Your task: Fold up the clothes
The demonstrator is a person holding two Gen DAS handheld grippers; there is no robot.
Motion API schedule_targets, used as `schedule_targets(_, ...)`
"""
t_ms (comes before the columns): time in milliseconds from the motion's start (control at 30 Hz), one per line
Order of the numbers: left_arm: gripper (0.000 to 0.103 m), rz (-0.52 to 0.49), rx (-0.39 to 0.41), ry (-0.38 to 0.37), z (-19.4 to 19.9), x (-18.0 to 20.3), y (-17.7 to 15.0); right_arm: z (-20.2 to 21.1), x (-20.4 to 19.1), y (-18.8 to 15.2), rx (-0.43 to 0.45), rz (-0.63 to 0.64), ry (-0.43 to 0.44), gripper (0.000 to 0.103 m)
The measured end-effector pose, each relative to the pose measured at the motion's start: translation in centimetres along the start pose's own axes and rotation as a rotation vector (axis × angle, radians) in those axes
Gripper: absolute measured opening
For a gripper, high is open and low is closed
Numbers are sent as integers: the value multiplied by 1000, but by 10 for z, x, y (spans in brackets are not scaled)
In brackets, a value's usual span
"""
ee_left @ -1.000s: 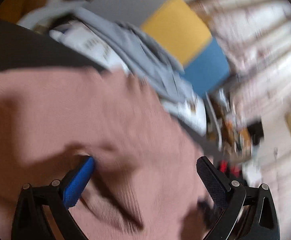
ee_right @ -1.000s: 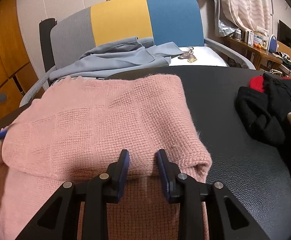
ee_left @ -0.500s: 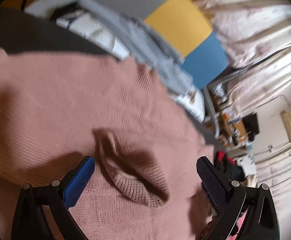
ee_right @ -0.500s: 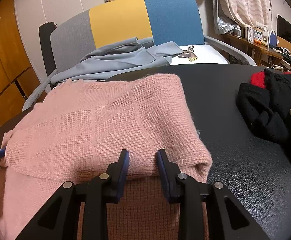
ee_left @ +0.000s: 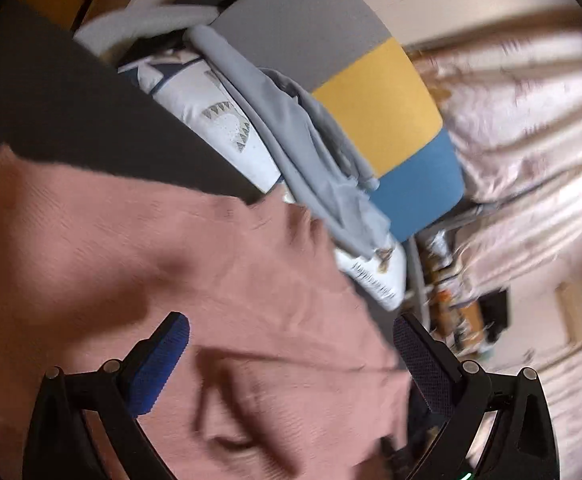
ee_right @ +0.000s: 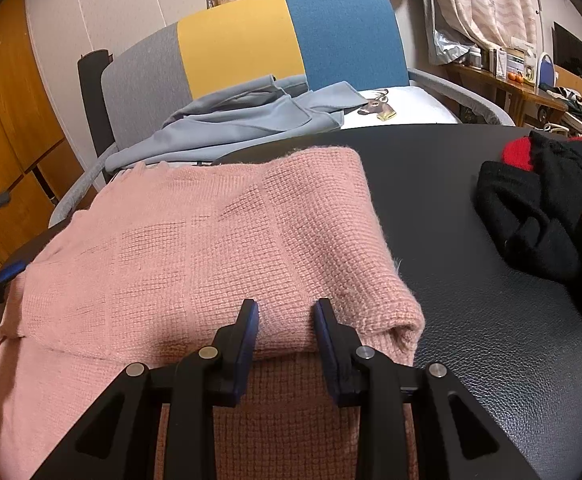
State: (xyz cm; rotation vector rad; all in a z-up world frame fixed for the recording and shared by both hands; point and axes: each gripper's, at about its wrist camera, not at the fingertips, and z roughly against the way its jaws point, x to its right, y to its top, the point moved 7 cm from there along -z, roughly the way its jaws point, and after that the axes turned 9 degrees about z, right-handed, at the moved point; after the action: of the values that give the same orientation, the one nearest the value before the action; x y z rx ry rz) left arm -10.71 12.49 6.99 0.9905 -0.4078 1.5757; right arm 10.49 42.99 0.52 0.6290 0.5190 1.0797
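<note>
Because the pink sweater (ee_right: 195,264) lies folded on the black counter (ee_right: 471,320) with its doubled near edge pinched in the right tool (ee_right: 285,320), its long axis runs sideways toward the left. There the left tool (ee_left: 291,344) hovers spread, empty, over the knit's far side.

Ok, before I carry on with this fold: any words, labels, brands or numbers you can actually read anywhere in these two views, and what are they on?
No text can be read in either view.
White cushion: a line of dark print along its edge, too blurred to read.
White cushion: a deer-head picture only, no words visible.
Boxes on the shelf: labels too small to read.
Pink knit sweater: no tag or label showing.
</note>
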Motion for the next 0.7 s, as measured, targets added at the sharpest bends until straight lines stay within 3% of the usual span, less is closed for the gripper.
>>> schedule_targets(67,103,-65,-51,1,4,0,-12,0,0,0,0,2,-2,29)
schedule_targets(233,103,-66,-263,-139,-10,11,-47,0,-1,0,-1,5,-8,29)
schedule_targets(333,103,-77,-350,-83,-29,10,-60,0,-1,0,0,1,-3,29)
schedule_targets(433,103,-87,-435,-95,-39,12,-71,0,-1,-1,1,-3,-1,29)
schedule_targets(667,102,20,-573,-269,11,1,-62,0,-2,-1,3,-9,1,29)
schedule_targets(700,102,27,-573,-268,17,-4,-61,0,-1,-1,3,-9,1,29)
